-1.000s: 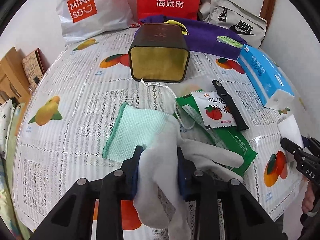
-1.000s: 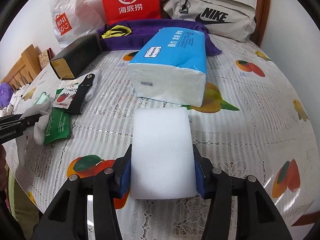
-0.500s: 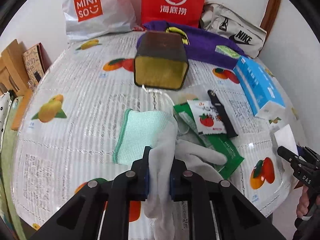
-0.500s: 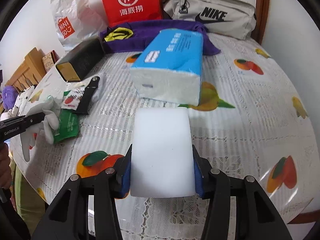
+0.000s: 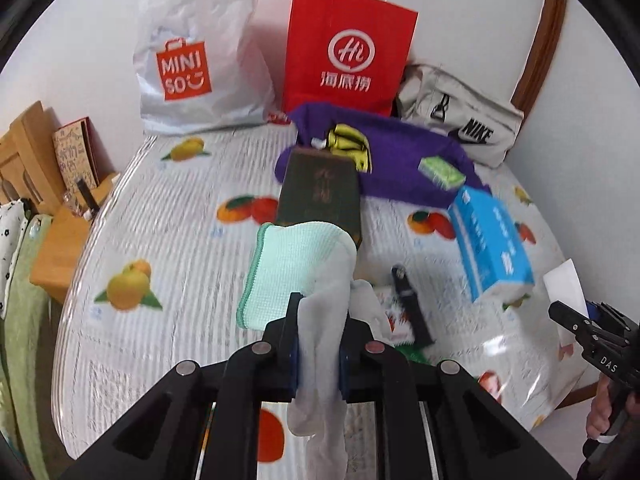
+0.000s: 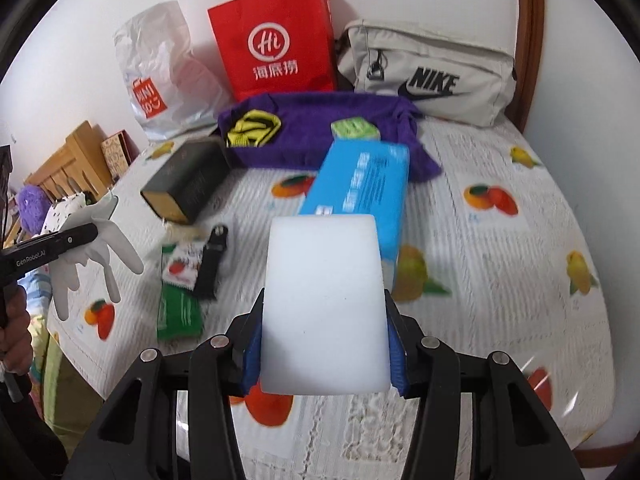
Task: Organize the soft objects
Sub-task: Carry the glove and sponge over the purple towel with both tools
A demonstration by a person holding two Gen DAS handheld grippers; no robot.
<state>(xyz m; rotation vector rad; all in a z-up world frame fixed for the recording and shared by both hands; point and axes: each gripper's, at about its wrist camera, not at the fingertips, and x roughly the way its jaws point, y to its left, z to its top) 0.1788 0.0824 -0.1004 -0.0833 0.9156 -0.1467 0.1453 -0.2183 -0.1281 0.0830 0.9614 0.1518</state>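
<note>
Glove (image 5: pixel 320 320), grey, hangs above the table pinched in the left gripper (image 5: pixel 318 354), jaws nearly closed on it | mint cloth (image 5: pixel 288 268) lifted with it | right gripper (image 6: pixel 324 344) clamps white sponge (image 6: pixel 324 300), jaws partly apart | behind: blue tissue pack (image 6: pixel 360 188), dark box (image 6: pixel 184 184), purple garment (image 6: pixel 312 128)

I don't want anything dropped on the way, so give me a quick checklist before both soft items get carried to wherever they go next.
1. Left hand-held gripper clamped on the white glove: ok, its jaws have just closed on the fabric.
2. Green cloth secured: cannot tell; it hangs with the glove, but whether the pads pinch it is unclear.
3. Right hand-held gripper clamped on the white sponge: ok, pads press both sides.
4. Both items lifted off the table: ok.
5. Glove fingers clear of the snack packets: ok, they dangle beside the table edge.
6. Drop-off spot identified: cannot tell.
</note>
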